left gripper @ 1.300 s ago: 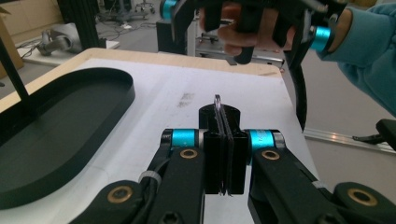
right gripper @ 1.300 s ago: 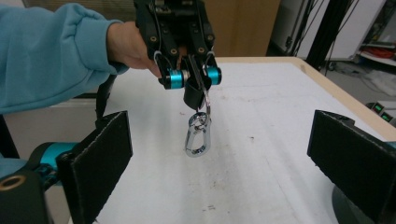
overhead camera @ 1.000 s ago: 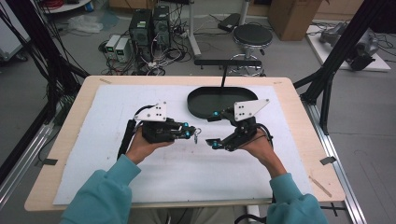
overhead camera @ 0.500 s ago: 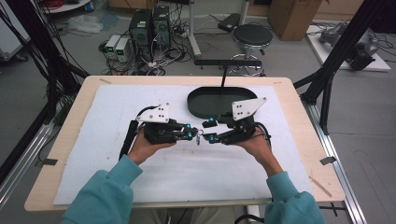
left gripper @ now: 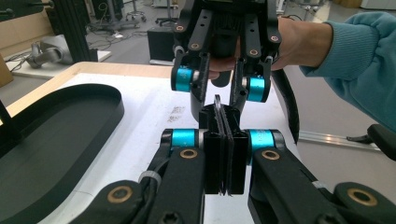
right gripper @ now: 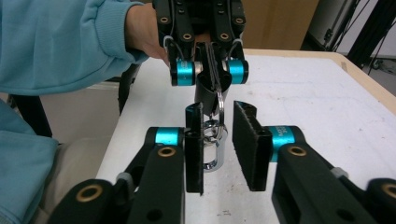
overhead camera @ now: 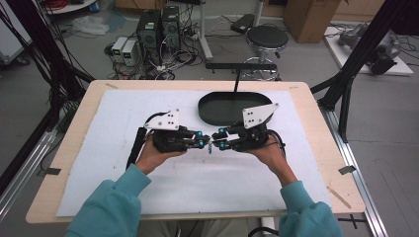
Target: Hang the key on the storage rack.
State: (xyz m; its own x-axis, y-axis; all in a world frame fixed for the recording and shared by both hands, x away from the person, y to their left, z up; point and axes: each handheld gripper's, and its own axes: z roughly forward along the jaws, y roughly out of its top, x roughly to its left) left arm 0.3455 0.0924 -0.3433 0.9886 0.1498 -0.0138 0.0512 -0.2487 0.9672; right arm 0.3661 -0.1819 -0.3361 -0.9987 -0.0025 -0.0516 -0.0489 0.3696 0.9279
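Note:
A thin metal ring (left gripper: pixel 218 104) is pinched edge-on in my left gripper (left gripper: pixel 225 134), which is shut on it. From the ring hangs a chrome keychain piece (right gripper: pixel 215 151) above the white mat (overhead camera: pixel 148 182). My right gripper (right gripper: pixel 218 110) faces the left gripper (right gripper: pixel 211 86) tip to tip at the table's middle. Its jaws have just been closing and stand either side of the chrome piece. A gap still shows at its right pad (right gripper: pixel 251 148). From above, the left gripper (overhead camera: pixel 205 143) and right gripper (overhead camera: pixel 216 140) almost meet over the ring (overhead camera: pixel 210 147).
A black oval tray (overhead camera: pixel 207 114) lies just behind the grippers, also to the left in the left gripper view (left gripper: pixel 56 135). A black stand with a crossbar (overhead camera: pixel 240 66) rises behind it. The person's sleeves come in from the near edge.
The right gripper has moved left up to the left gripper's tips, and its jaws have narrowed around the hanging chrome piece. The left gripper has stayed put.

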